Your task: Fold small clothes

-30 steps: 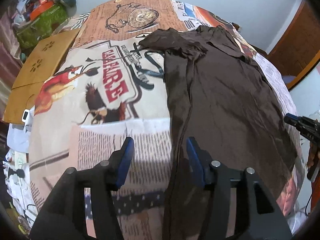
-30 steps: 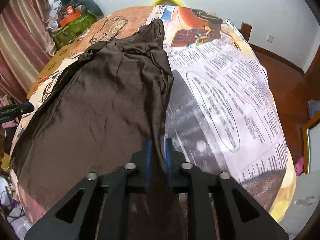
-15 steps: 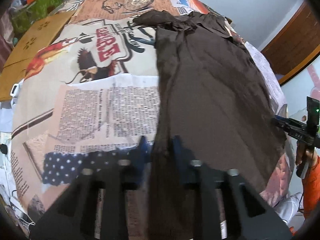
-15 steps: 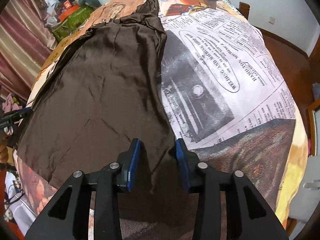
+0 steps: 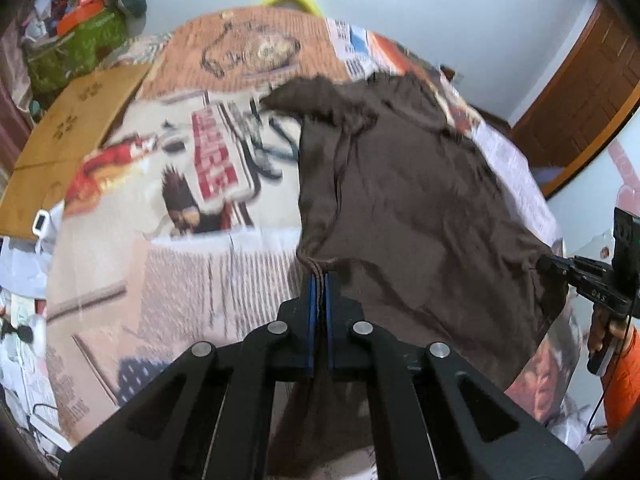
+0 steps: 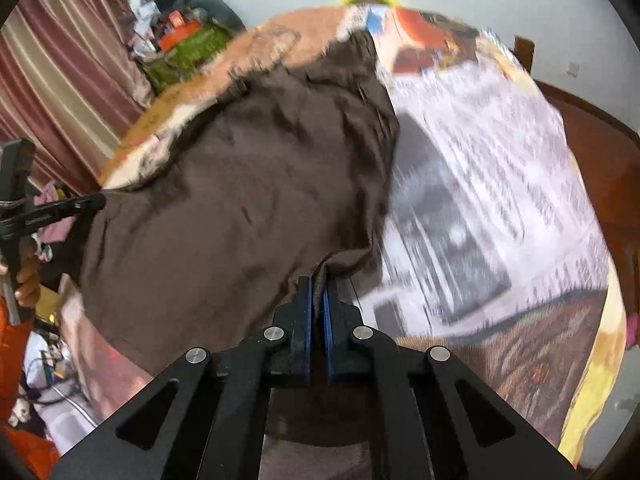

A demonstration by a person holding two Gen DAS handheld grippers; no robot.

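Brown garment (image 5: 400, 208) | left gripper (image 5: 319, 280) fingers clamped on hem | right gripper (image 6: 317, 284) fingers clamped on hem

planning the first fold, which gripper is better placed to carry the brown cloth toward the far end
Neither alone. The left gripper and right gripper are both shut on near corners of the brown cloth, one each side, so both should carry it together.

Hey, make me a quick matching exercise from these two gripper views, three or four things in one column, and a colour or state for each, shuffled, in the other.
1. left gripper
2. brown garment
3. cardboard sheet
4. green bag

A. beside the table's far left edge
B. shut on the cloth's near edge
C. under orange things in the corner
D. spread over the printed tablecloth

Pairs: 1-B, 2-D, 3-A, 4-C
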